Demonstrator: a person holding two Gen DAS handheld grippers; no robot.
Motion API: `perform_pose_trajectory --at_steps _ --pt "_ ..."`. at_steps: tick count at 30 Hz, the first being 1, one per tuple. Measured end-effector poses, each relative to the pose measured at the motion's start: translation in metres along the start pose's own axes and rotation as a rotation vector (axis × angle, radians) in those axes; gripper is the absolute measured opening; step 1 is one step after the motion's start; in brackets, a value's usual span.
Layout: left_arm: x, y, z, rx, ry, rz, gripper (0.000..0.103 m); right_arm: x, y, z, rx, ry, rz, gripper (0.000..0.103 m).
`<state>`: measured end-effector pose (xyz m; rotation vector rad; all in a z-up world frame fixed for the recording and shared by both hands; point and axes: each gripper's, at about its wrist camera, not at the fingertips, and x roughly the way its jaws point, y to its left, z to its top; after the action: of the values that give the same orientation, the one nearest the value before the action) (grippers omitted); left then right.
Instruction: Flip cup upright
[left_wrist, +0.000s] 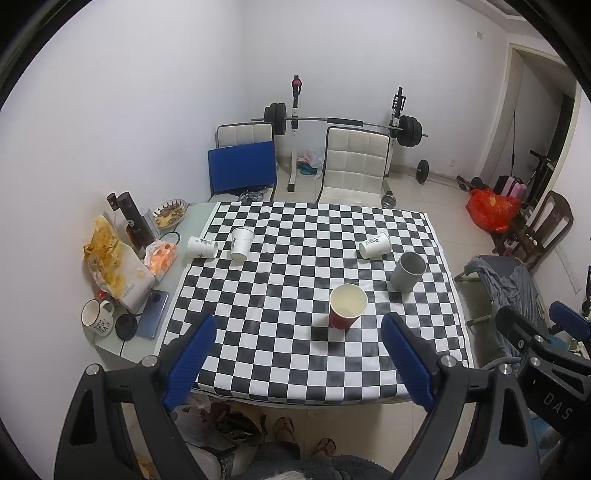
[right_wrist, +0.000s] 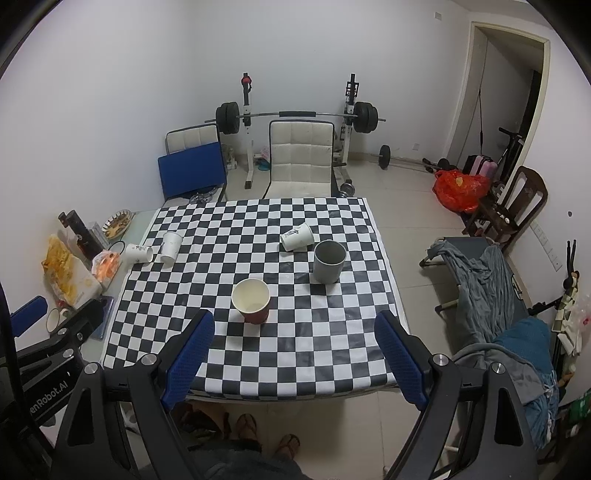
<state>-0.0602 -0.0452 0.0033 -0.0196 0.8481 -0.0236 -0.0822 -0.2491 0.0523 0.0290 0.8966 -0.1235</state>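
A red paper cup (left_wrist: 346, 306) (right_wrist: 252, 301) stands upright on the checkered cloth (left_wrist: 280, 280) (right_wrist: 295, 332), and a grey mug (left_wrist: 407, 271) (right_wrist: 328, 260) stands upright to its right. A white paper cup (left_wrist: 374, 245) (right_wrist: 296, 236) lies on its side behind the mug. Another white cup (left_wrist: 201, 246) (right_wrist: 138, 253) lies on its side at the cloth's left edge, and next to it a third (left_wrist: 241, 244) (right_wrist: 171, 246) lies tipped. My left gripper (left_wrist: 299, 363) and right gripper (right_wrist: 295, 362) are both open and empty, held high over the table's near edge.
Snack bags (left_wrist: 114, 266), a dark bottle (left_wrist: 135, 225), a white mug (left_wrist: 96, 317), a phone (left_wrist: 153, 314) and a dish (left_wrist: 170, 212) crowd the table's left strip. White chairs (left_wrist: 354, 166) stand behind. A cot with clothes (right_wrist: 487, 280) is at the right.
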Motion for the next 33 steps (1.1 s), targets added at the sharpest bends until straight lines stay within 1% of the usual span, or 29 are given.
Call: perform_pose_trajectory --at_steps 9,15,33 --pt "-0.004 0.001 0.003 0.003 -0.01 0.005 0.091 0.0 -0.002 -0.001 0.003 0.0 0.006 0.09" --pt "-0.011 0.001 0.013 0.004 -0.024 0.007 0.092 0.001 0.001 -0.006 0.004 -0.009 0.01 0.09" --pt "-0.013 -0.001 0.018 0.007 -0.034 0.006 0.092 0.0 0.0 -0.006 0.003 -0.017 0.009 0.09"
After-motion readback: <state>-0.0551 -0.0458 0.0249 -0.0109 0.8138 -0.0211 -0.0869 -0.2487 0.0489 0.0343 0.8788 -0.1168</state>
